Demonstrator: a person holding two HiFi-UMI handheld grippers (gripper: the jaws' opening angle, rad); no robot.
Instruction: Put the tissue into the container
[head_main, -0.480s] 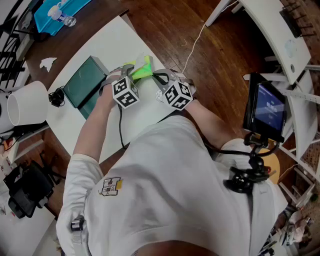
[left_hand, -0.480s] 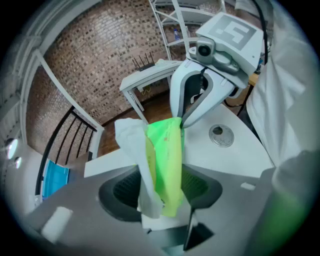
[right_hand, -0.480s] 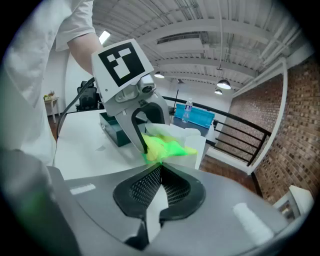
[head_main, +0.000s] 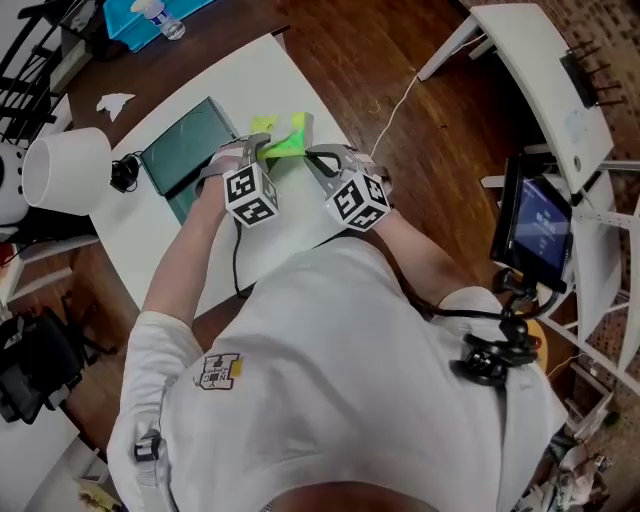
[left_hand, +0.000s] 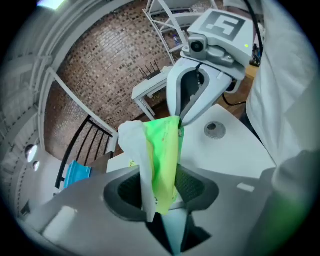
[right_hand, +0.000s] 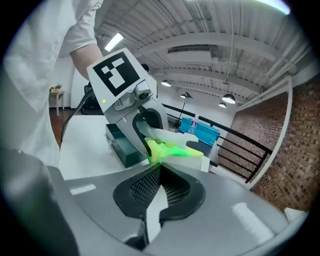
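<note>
Green tissue pack (left_hand: 162, 160), white tissue (left_hand: 131, 142) poking from top, clamped in left claw (left_hand: 162, 194); jaws partly apart, pressing pack's sides. Pack held over far side of white bench (head_main: 265, 75). Right claw (right_hand: 159, 166) fully closed, tips against pack's upper corner; can't tell whether it pinches any tissue. Dark green container (head_main: 185, 150) on bench, just left of both claws. Crumpled white scrap (head_main: 115, 102) on wood floor beyond bench.

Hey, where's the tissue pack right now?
The tissue pack is gripped in the left tongs, centre of the left gripper view. In head view it's over the table, just right of the green container.
</note>
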